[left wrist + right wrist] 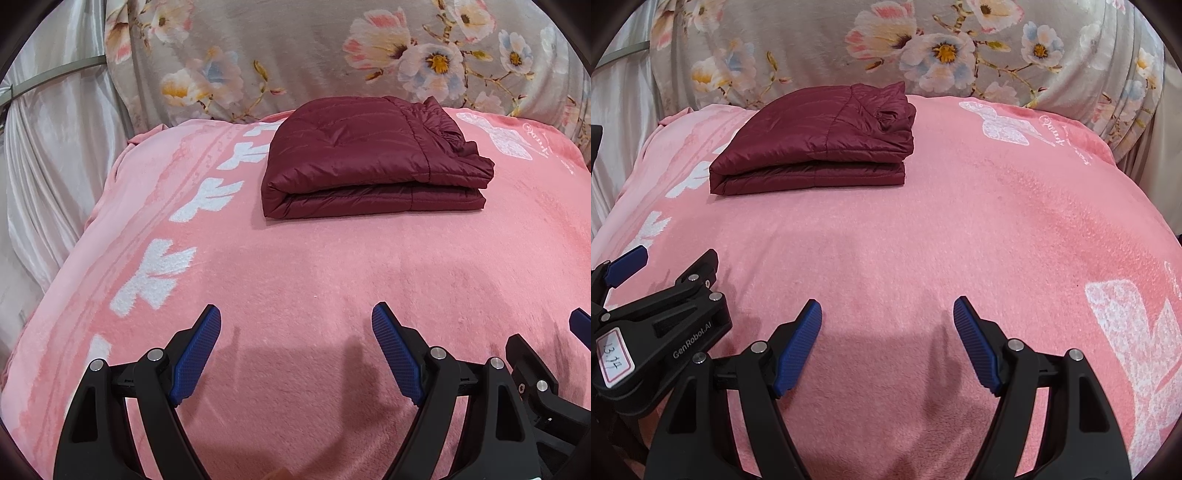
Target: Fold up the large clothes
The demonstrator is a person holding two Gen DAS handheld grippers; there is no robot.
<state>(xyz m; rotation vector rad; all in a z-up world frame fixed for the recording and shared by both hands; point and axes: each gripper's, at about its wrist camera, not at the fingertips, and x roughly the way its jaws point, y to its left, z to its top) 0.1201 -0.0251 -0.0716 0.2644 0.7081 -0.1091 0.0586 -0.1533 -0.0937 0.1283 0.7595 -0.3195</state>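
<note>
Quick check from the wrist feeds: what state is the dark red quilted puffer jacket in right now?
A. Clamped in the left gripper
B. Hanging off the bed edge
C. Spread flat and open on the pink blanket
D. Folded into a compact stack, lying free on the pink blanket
D: the dark red quilted puffer jacket lies folded in layers on the pink fleece blanket, with the left gripper and right gripper both open, empty and apart from it.

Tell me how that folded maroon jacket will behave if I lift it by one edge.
The jacket looks puffy and quilted, so probably light but floppy; its stacked layers would likely unfold. Its shiny shell may slip between the tongs.
</note>
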